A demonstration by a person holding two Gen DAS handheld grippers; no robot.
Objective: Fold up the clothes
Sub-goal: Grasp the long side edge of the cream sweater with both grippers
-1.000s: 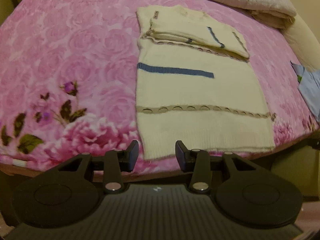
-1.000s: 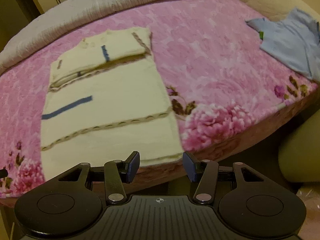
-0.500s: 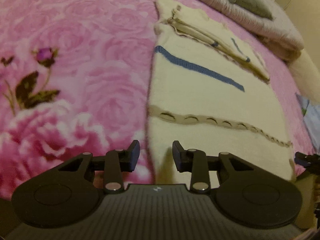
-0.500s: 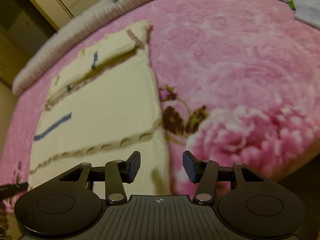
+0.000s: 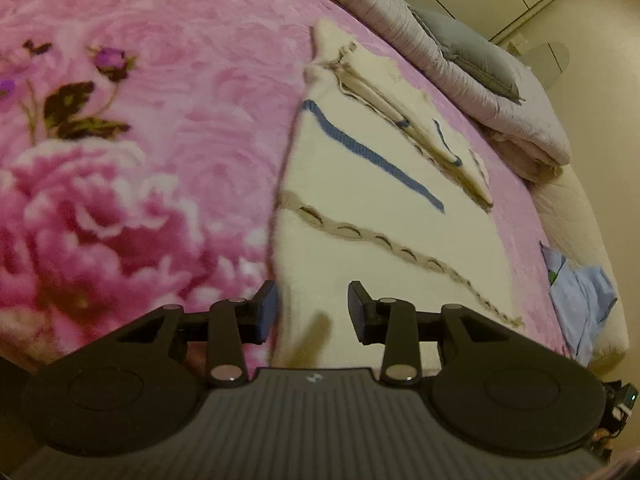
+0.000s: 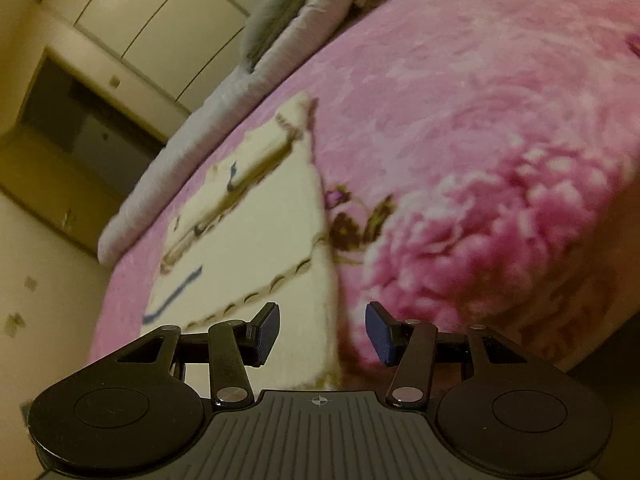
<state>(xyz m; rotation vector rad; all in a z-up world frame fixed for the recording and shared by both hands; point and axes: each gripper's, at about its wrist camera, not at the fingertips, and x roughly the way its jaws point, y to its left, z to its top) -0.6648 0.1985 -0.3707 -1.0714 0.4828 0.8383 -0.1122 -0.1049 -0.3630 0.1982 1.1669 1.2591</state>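
A cream knitted sweater [image 5: 360,200] with a blue stripe and a tan braided band lies flat on the pink floral blanket [image 5: 140,160], its far end folded over. My left gripper [image 5: 312,308] is open, its jaws astride the sweater's near left hem corner. My right gripper [image 6: 322,328] is open, its jaws astride the sweater's [image 6: 256,248] near right hem corner. Neither gripper has closed on the fabric.
A light blue garment [image 5: 580,296] lies at the bed's right edge. A rolled grey-white quilt [image 5: 460,68] with a grey pillow [image 5: 472,52] lies along the far side. Wardrobe doors [image 6: 160,20] stand beyond the bed.
Both grippers have moved forward and down onto the sweater's near hem corners, tilting as they went. Both have stayed open.
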